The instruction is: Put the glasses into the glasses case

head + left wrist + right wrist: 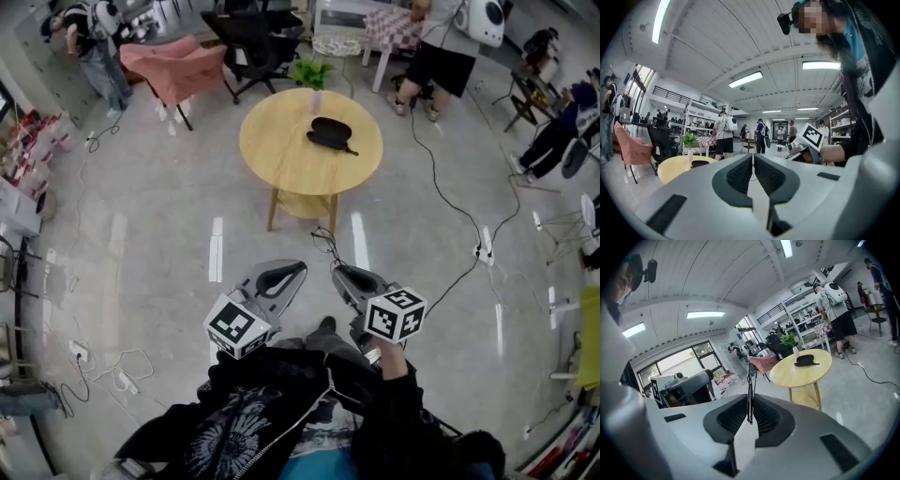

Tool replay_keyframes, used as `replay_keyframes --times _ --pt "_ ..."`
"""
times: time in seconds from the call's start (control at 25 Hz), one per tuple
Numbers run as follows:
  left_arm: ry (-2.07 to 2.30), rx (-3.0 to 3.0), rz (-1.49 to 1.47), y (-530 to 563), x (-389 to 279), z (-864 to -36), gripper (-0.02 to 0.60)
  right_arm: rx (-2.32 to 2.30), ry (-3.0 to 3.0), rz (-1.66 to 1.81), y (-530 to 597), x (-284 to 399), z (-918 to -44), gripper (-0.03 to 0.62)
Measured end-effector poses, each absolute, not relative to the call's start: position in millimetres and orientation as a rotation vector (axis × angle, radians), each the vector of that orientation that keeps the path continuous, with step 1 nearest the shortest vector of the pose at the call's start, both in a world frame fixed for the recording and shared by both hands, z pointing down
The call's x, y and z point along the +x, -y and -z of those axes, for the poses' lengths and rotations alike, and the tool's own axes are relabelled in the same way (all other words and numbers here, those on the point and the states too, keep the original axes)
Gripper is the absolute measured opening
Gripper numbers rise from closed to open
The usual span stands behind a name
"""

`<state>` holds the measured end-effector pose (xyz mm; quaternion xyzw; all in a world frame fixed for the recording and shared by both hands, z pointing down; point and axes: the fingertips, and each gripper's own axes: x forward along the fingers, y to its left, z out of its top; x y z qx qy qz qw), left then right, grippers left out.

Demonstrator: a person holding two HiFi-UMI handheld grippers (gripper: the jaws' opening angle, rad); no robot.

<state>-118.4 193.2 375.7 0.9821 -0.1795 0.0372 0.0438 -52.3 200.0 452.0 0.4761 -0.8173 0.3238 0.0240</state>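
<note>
Two grippers are pointing forward side by side, low in the head view, over a grey floor (159,234). The right gripper (750,397) is pressing its jaws almost fully together on the glasses (749,380). The glasses are showing edge-on as a thin dark strip rising from between the pads. This gripper is tilting slightly downward. The left gripper (753,157) is holding level just beside it. Its jaws are meeting at the tips with only a narrow slit further back, and nothing is sitting between them.

Well ahead of both grippers a round yellow table (272,159) is standing on wooden legs. The glasses case (328,132), black and rounded, is lying near the middle of the tabletop, well apart from the glasses. Whether its lid is open or closed is not showing clearly. At the far edge of the table a small green plant (312,71) is standing in a pale pot.

Further out, a dark cable (441,192) is trailing across the floor to the right of the table. A pink chair (178,64) is standing beyond the table to the left. A person in dark shorts (441,52) is standing beyond it to the right.
</note>
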Motion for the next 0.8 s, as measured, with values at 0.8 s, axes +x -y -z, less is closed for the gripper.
replay_keyframes --times 0.8 --pt "0.574 2.988 -0.159 -147 -46 -387 0.017 1.406 2.533 -1.047 -152 14 -470 0.060"
